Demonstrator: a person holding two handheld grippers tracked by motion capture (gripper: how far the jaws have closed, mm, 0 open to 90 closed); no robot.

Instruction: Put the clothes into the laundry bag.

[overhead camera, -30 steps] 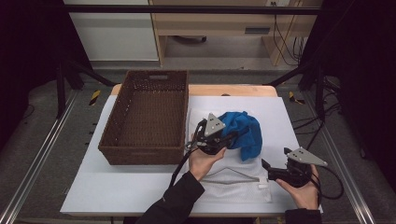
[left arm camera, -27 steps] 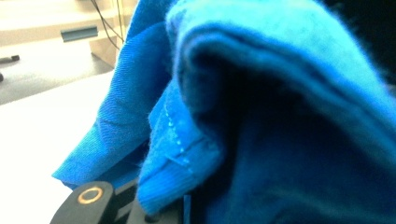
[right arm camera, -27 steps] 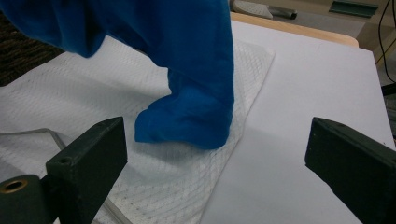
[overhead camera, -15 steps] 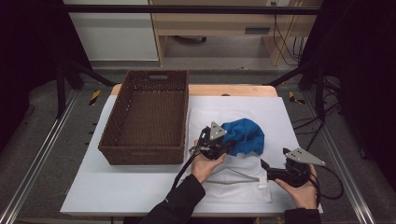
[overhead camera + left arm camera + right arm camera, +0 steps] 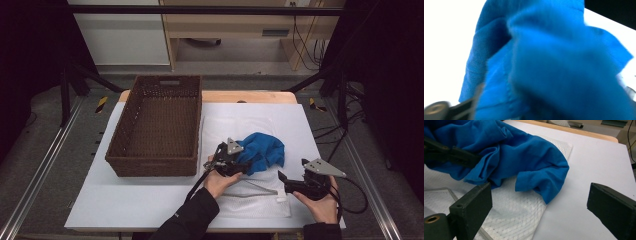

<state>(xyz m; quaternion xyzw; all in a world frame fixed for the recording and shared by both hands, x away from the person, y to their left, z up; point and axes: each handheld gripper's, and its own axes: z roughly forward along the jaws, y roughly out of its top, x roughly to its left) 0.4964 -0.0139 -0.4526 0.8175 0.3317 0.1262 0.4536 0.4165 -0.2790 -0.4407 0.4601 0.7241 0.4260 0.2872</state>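
The blue cloth (image 5: 261, 151) lies bunched in the middle right of the high view, resting on a white mesh bag (image 5: 235, 131) that is spread flat over the white table top (image 5: 125, 200).

Nearest, at the bottom right of the high view, the right gripper (image 5: 283, 181) sits low over the near right corner of the mesh bag, held by a hand at the frame's lower edge. Its jaws stand wide apart with nothing between them; in the right gripper view they frame bare table and the bag's edge, with the cloth lying beyond them in the upper left.

A little farther in, just left of center, the left gripper (image 5: 239, 162) meets the near left side of the cloth, a dark sleeve (image 5: 187, 222) leading up to it from the bottom edge. Its jaws have just been opening, and cloth still lies between them: the left gripper view is blue fabric from edge to edge, blurred and very close, with a sliver of one jaw at the lower left. Whether the pads still press on the fabric I cannot tell.

Beyond, in the center left of the high view, a brown wicker basket (image 5: 122, 152) stands just beside the bag's left edge.
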